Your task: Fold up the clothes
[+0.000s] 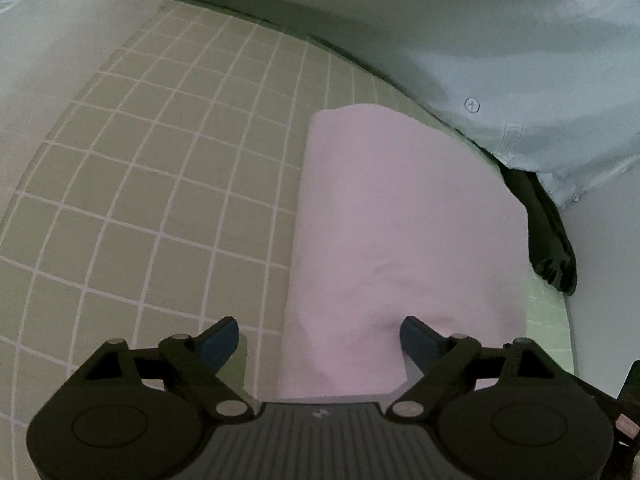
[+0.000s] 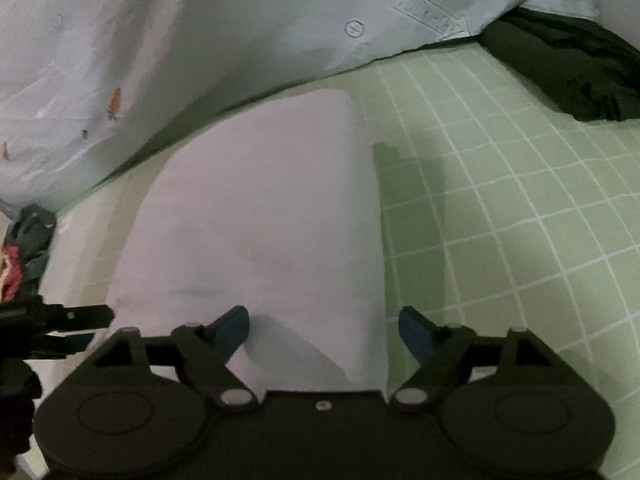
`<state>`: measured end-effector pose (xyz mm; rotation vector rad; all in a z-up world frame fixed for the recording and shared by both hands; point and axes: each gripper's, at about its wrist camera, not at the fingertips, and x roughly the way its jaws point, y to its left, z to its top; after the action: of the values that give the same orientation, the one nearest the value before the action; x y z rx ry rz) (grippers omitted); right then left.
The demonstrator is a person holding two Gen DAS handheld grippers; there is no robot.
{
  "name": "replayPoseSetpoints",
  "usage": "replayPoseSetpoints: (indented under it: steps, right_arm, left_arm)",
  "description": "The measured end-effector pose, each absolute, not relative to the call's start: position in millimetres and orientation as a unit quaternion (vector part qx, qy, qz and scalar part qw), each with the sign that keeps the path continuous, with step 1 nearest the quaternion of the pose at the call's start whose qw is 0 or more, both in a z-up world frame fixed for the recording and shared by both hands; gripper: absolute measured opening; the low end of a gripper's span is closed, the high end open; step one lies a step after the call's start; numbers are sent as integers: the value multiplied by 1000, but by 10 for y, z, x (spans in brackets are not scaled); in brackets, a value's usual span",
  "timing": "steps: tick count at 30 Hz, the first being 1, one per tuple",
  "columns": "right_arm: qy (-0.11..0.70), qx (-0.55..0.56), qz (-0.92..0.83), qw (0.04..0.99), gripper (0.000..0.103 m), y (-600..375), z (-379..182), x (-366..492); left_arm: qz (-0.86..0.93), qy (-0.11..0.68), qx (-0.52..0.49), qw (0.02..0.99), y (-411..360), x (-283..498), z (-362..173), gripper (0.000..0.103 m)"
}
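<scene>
**Inspector:** Item under review: the pink garment (image 1: 400,216). It lies flat on the green grid mat (image 1: 160,200), in a neat, narrow folded rectangle, lower centre-right in the left wrist view and lower centre in the right wrist view.

**Clerk:** Are the tools engaged?

**Inspector:** No. The left gripper (image 1: 320,338) stands wide at the bottom of its frame, straddling the garment's near left edge; one pad rests on the cloth, nothing clamped. The right gripper (image 2: 324,330) is likewise wide, spanning the near right corner, holding nothing.

**Clerk:** Progress?

**Inspector:** In my judgement this piece is folded or nearly so; edges look square, with one slight pucker near the left gripper's pad. Whether a further fold is intended I cannot tell.

**Clerk:** Outstanding work?

**Inspector:** A pale blue carrot-print garment (image 2: 200,40) lies rumpled across the top of both frames, unfolded. A dark garment (image 2: 568,68) sits bunched at upper right of the right wrist view. Both appear to remain.
</scene>
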<state>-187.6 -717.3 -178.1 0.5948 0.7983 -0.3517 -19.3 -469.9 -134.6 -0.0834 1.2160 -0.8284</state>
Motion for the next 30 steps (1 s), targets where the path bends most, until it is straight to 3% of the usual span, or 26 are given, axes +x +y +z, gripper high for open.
replayPoseSetpoints:
  steps: [9, 19, 30]
  right_arm:
    - [361, 365, -141, 846, 98, -7466, -2005, -1853]
    - [422, 250, -108, 864, 103, -7277, -1976, -1577]
    - [464, 236, -117, 846, 103, -7284, -1945, -1437]
  left_arm:
    - [-362, 550, -5, 753, -4950, -189, -1397, 93]
    - [-313, 543, -3, 780, -5114, -312, -1503, 98]
    - [-344, 518, -4, 783, -5041, -319, -1564, 99]
